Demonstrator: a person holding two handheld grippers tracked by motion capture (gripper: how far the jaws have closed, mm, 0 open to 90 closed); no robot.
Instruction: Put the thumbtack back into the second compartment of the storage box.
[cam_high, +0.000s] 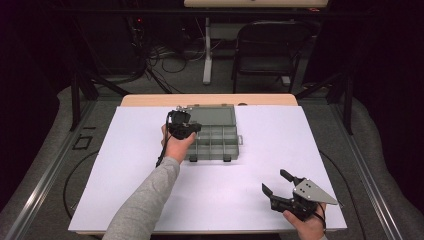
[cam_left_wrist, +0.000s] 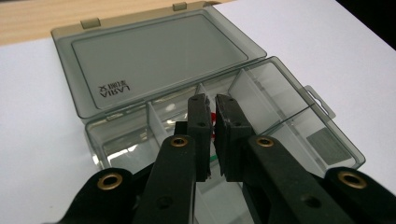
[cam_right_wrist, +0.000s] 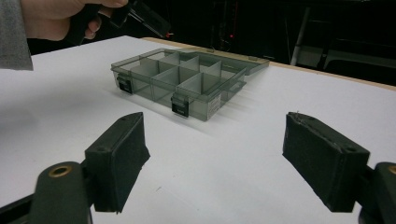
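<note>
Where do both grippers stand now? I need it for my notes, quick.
Left gripper: closed over the open organizer box; something small, red and green, sits between its fingers, unidentifiable.
Right gripper: open, holding nothing.

- small red-and-green item (cam_left_wrist: 214, 140) between left gripper (cam_left_wrist: 211, 105) pads is staying mostly hidden, unidentifiable
- left gripper blocking organizer box (cam_left_wrist: 280, 112) near compartments

Open organizer box (cam_high: 212, 137) sits mid-desk toward the far edge, lid (cam_high: 212, 116) laid flat behind it. White desk (cam_high: 250, 185) bare in front and on both sides, wide passage. Left tool (cam_high: 192, 128) hangs over box's left compartments, blocking that side. Right tool (cam_high: 274, 181) near front-right edge, well apart from box.
</note>
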